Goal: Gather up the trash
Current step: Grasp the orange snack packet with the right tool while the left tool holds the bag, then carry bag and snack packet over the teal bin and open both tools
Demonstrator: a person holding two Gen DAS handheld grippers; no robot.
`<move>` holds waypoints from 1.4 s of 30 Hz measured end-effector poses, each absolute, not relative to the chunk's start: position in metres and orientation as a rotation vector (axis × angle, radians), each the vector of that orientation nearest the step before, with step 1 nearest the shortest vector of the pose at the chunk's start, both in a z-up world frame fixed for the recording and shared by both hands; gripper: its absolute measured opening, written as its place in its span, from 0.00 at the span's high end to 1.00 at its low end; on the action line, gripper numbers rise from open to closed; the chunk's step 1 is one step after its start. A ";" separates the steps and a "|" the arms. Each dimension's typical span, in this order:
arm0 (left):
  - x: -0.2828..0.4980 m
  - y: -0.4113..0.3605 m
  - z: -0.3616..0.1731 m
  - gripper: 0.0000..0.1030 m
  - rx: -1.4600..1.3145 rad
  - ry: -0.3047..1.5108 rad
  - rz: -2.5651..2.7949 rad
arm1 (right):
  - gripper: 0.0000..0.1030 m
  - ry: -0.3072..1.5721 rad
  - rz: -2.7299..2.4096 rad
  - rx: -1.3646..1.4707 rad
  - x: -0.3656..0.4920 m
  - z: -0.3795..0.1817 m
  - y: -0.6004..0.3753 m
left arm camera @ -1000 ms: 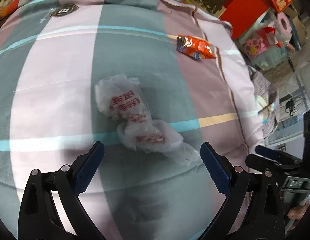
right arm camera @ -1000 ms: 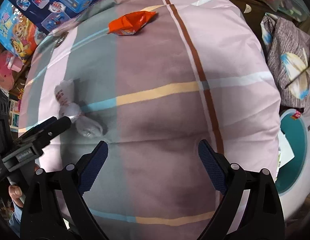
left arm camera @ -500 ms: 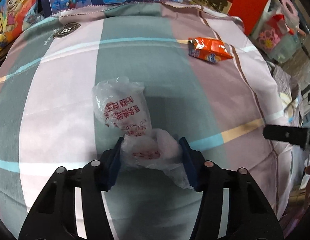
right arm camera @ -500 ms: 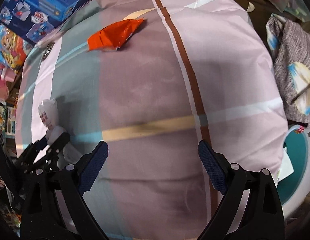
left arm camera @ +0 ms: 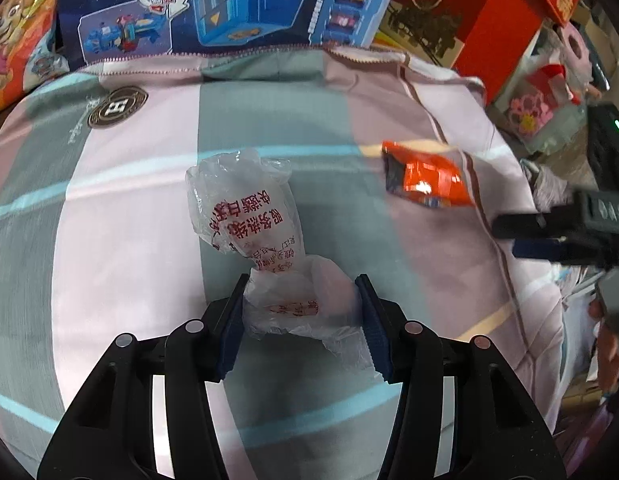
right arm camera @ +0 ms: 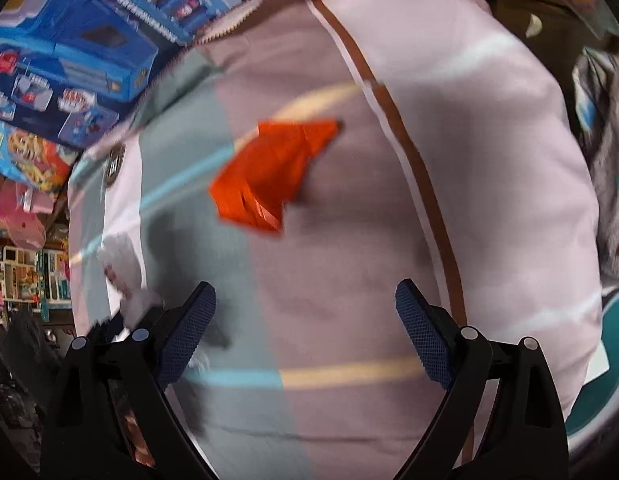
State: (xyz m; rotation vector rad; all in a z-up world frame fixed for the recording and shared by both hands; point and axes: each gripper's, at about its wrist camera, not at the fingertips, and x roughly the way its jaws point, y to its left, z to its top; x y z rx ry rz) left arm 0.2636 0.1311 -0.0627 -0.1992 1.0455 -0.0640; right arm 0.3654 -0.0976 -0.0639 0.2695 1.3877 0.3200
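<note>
A crumpled clear plastic bag point(left arm camera: 245, 216) with red print lies on the striped quilt point(left arm camera: 129, 240). My left gripper point(left arm camera: 301, 308) is shut on the bag's near end, and the rest of the bag stretches away from the pads. An orange snack wrapper point(left arm camera: 429, 184) lies on the quilt to the far right; it also shows in the right wrist view point(right arm camera: 269, 172), blurred. My right gripper point(right arm camera: 305, 308) is open and empty, hovering short of the wrapper. The bag shows faintly at the left in the right wrist view point(right arm camera: 121, 260).
Blue toy boxes point(left arm camera: 237, 4) stand behind the quilt's far edge, with a red box point(left arm camera: 489, 20) at the back right. A grey patterned cloth point(right arm camera: 605, 168) and a teal bin point(right arm camera: 613, 360) sit past the quilt's right side.
My left gripper closed on the near end of the plastic bag. My right gripper moved toward the orange wrapper, which now looks larger and nearer.
</note>
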 end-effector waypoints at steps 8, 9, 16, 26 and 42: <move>0.281 0.134 -0.062 0.48 -0.205 1.049 -0.078 | 0.19 1.405 0.277 0.275 0.407 -0.077 -0.069; 0.284 0.135 -0.062 0.48 -0.203 1.049 -0.080 | 0.19 1.408 0.278 0.273 0.409 -0.079 -0.065; 0.301 0.142 -0.060 0.48 -0.201 1.040 -0.082 | 0.43 1.430 0.274 0.226 0.418 -0.092 -0.046; 0.302 0.148 -0.067 0.48 -0.210 1.058 -0.074 | 0.64 1.344 0.279 0.122 0.400 -0.083 -0.040; 0.236 0.092 -0.045 0.48 -0.167 1.055 -0.192 | 0.64 1.271 0.338 0.161 0.298 -0.057 -0.102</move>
